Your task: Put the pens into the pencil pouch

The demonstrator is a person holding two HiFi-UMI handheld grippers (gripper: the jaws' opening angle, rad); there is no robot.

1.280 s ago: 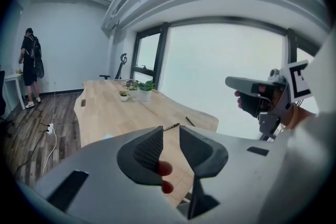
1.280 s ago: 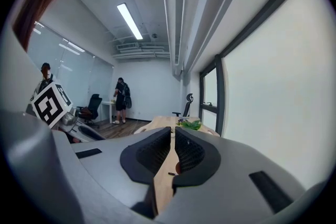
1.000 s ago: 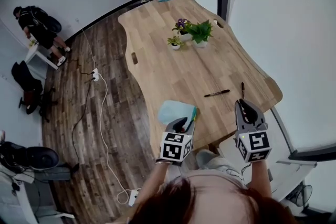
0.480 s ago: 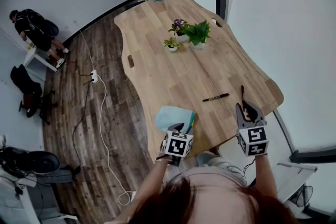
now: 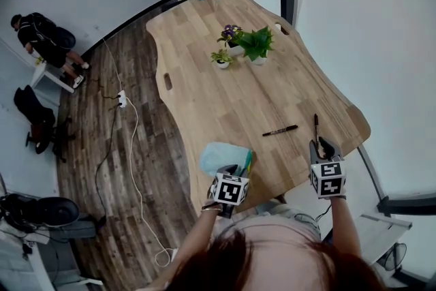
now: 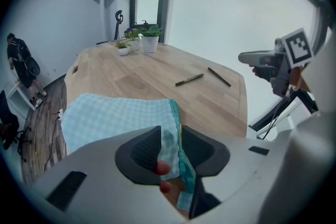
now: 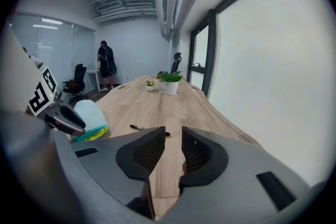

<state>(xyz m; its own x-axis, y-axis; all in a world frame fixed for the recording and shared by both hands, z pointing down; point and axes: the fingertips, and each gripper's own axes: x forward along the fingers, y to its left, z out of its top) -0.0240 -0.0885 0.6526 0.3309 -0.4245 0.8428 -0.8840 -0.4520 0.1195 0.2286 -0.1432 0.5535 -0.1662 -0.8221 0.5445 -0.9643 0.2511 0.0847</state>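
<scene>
Left gripper (image 5: pixel 234 167) and right gripper (image 5: pixel 321 144): grey moulded shells with black ribbed pads (image 7: pixel 148 151). Behind each gripper's jaws sits a white cube (image 5: pixel 228 189) bearing black square markers. The wearer's top (image 5: pixel 272 232) is pale pink.

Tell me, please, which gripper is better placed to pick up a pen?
Right. The right gripper, jaws just opened and empty, hovers near both pens; the left gripper, jaws just closing, has the pencil pouch between them.

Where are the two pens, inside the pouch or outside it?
Outside: one pen and the other pen lie on the table, apart from the pouch.
</scene>
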